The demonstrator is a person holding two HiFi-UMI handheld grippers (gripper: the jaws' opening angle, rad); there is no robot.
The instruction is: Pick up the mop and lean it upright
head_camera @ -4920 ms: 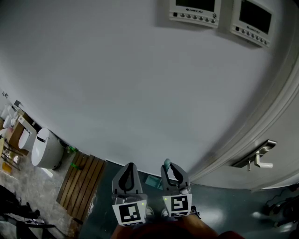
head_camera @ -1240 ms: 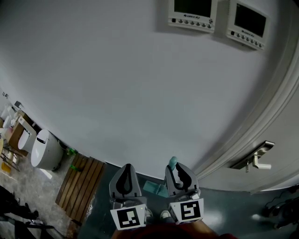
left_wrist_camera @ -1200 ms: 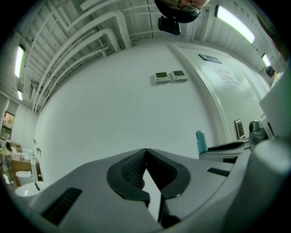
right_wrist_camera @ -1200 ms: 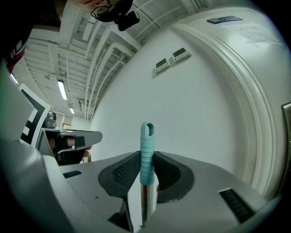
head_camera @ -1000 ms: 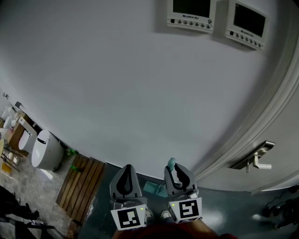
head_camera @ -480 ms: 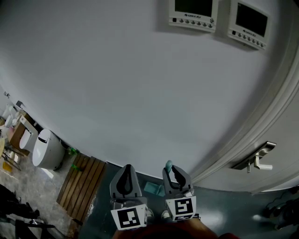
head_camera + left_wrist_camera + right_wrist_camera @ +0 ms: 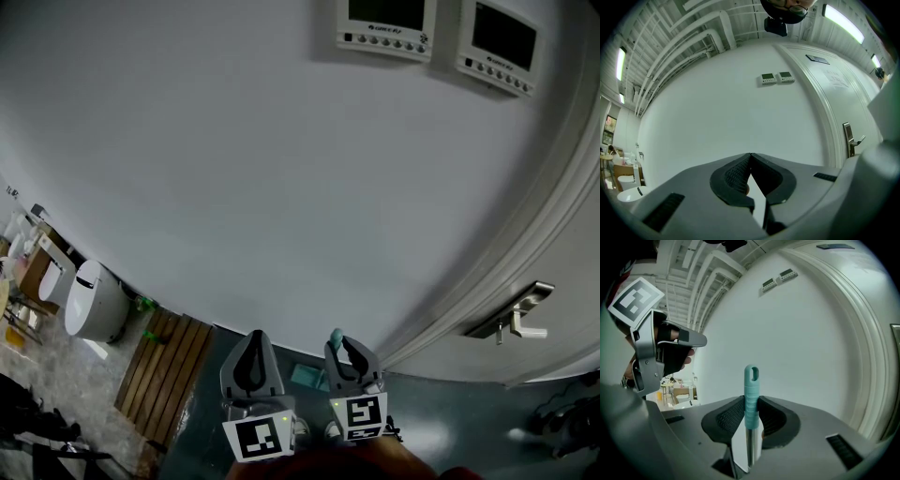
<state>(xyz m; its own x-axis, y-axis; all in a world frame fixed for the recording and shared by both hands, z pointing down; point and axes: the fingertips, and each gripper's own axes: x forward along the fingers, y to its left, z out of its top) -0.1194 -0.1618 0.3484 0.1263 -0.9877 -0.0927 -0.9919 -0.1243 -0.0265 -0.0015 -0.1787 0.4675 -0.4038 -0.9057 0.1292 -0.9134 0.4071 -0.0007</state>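
While the left gripper (image 7: 750, 157) sits closed, the right gripper (image 7: 340, 345) clamps the mop handle (image 7: 751, 381) upright, tip up.

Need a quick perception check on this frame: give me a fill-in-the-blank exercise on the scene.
1. The right gripper is shut on the mop's ____.
2. The left gripper has its jaws ____, with nothing between them.
3. ____ control panels hang high on the wall.
4. In the head view, the door handle lies to the ____ of both grippers.

Missing words: handle; shut; two; right.
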